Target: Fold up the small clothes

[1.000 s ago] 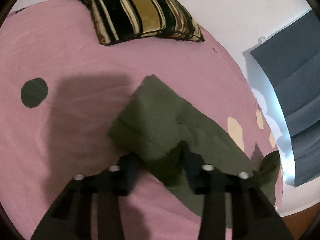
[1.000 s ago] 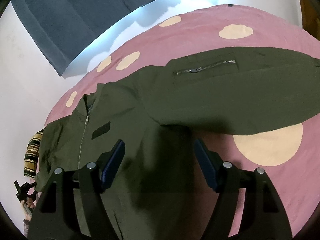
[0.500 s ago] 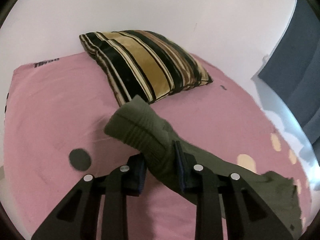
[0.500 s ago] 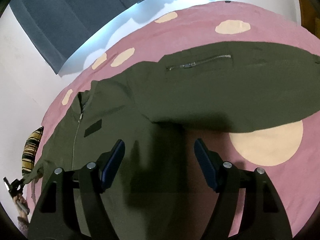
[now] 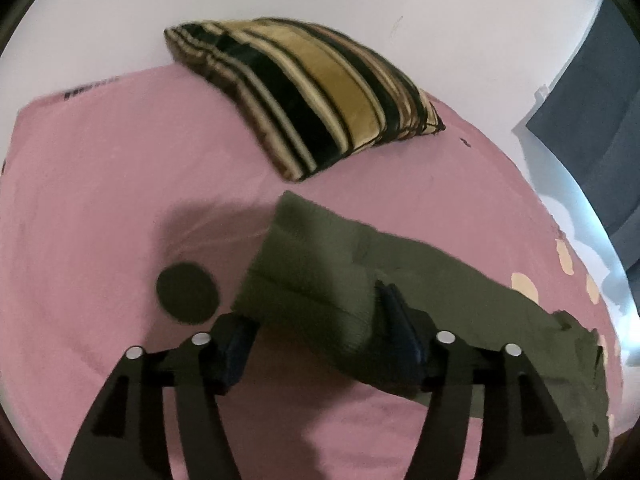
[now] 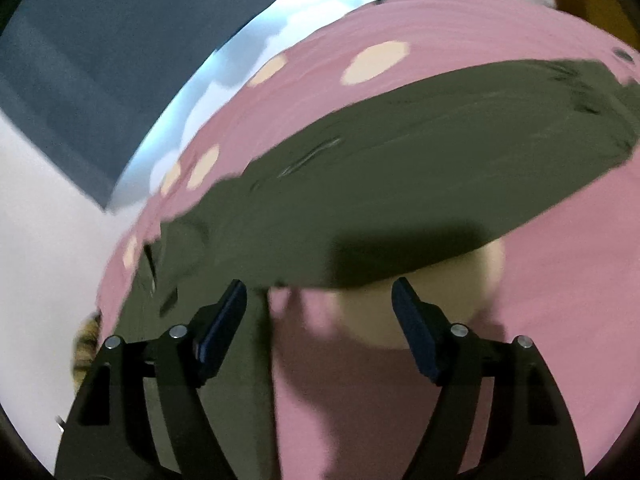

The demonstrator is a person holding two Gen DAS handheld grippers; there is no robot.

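Observation:
An olive-green zip jacket lies spread on a pink bedsheet [image 5: 100, 200]. In the left wrist view its sleeve [image 5: 320, 272] with a ribbed cuff lies flat, stretched toward the striped pillow. My left gripper [image 5: 316, 340] is open, its fingers either side of the sleeve just behind the cuff. In the right wrist view the jacket body [image 6: 400, 184] with a pocket zip fills the middle, blurred by motion. My right gripper [image 6: 320, 320] is open and empty, above the jacket's lower edge and the sheet.
A black-and-gold striped pillow [image 5: 312, 96] lies at the head of the bed against a white wall. The sheet has a dark dot [image 5: 186, 298] and cream dots [image 6: 376, 62]. A blue curtain [image 6: 88, 80] hangs beside the bed.
My left gripper, shut on the sleeve cuff half a second ago, has opened and the sleeve has dropped flat on the sheet. My right gripper has shifted over the jacket's lower edge, still open.

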